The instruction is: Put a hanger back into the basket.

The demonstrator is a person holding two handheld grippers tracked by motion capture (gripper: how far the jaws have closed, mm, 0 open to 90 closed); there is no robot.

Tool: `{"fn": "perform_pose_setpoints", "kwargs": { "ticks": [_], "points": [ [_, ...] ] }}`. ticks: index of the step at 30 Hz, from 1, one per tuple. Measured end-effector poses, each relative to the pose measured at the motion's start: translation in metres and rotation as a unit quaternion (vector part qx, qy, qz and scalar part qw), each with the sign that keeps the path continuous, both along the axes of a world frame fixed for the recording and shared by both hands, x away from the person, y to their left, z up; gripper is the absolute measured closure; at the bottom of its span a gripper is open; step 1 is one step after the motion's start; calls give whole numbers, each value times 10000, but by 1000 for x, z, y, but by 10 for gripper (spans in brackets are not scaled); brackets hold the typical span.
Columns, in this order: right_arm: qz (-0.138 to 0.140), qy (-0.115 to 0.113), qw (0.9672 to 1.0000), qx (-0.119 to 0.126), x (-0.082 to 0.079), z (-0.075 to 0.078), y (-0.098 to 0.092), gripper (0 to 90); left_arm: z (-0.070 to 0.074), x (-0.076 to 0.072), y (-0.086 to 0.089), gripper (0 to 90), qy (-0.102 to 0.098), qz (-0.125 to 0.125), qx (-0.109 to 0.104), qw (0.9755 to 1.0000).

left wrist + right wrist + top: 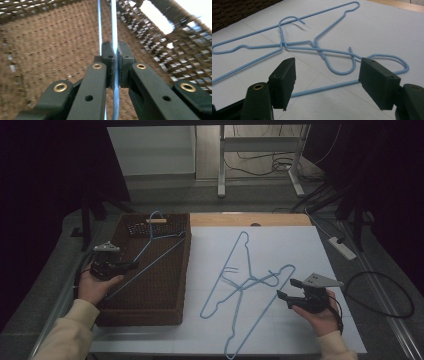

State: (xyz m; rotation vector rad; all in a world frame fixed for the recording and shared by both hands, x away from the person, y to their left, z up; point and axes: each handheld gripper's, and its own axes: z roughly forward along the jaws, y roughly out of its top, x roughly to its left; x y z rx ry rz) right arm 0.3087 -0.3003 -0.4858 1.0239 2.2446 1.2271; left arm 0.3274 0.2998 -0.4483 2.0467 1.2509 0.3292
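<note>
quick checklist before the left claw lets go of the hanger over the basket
1. Left claw shut on the held hanger: ok, the wire is pinched between the pads.
2. Held hanger over the basket: ok, hook near the far wall, long bar slanting across the inside.
3. Hanger resting on the basket floor: cannot tell.
4. Basket floor below the claw free of other things: ok in the left gripper view.
5. Right claw open and holding nothing: ok.
6. Hangers on the white sheet separated for the next pick: not ok, they lie overlapped.
</note>
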Motion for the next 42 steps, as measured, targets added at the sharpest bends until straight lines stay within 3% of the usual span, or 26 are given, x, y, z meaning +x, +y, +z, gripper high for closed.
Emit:
{"fn": "perform_pose_setpoints", "kwargs": {
  "ticks": [1,2,7,11,17,23,24,26,29,32,33,34,36,37,38,40,41,42],
  "points": [
    [0,2,10000,-1,0,0,0,303,-1,1,-1,857,-6,23,244,9997],
    [2,10,10000,-5,0,0,0,303,-2,1,-1,856,10,48,333,9994],
    [9,28,10000,-9,0,-1,1,303,-6,5,1,856,208,342,754,9964],
    [11,40,10000,-22,1,-1,1,303,-8,8,0,855,312,507,953,9937],
    [13,49,10000,-42,1,-2,1,303,-14,12,-4,852,527,703,1429,9858],
    [12,70,10000,-49,1,-3,1,302,-19,17,-4,846,759,798,1665,9799],
    [14,71,10000,-49,1,-3,2,302,-20,18,-6,843,774,817,1763,9779],
    [18,78,9999,-62,1,-3,2,302,-23,20,-10,832,787,808,2128,9706],
    [19,78,10000,-59,1,-3,2,302,-27,22,-12,798,790,850,2238,9677],
    [16,73,10000,-53,1,-3,1,302,-24,21,-10,703,695,898,2110,9709],
    [16,73,10000,-53,1,-3,1,302,-24,21,-10,662,695,898,2110,9709],
    [14,81,10000,-55,1,-3,1,302,-19,18,-9,614,527,886,1885,9766],
    [15,78,10000,-52,1,-3,1,302,-15,14,-8,577,411,820,1706,9811],
    [17,80,10000,-53,1,-3,1,302,-15,14,-8,559,411,820,1706,9811],
    [15,75,10000,-51,1,-3,1,302,-10,9,-8,536,253,771,1481,9856],
    [21,81,10000,-52,1,-3,1,302,-4,3,-8,505,108,685,1207,9903],
    [21,81,10000,-52,1,-3,1,302,-4,3,-8,490,108,685,1207,9903],
    [16,83,10000,-50,1,-3,2,302,1,0,-7,490,10,602,1007,9931]
  ]
}}
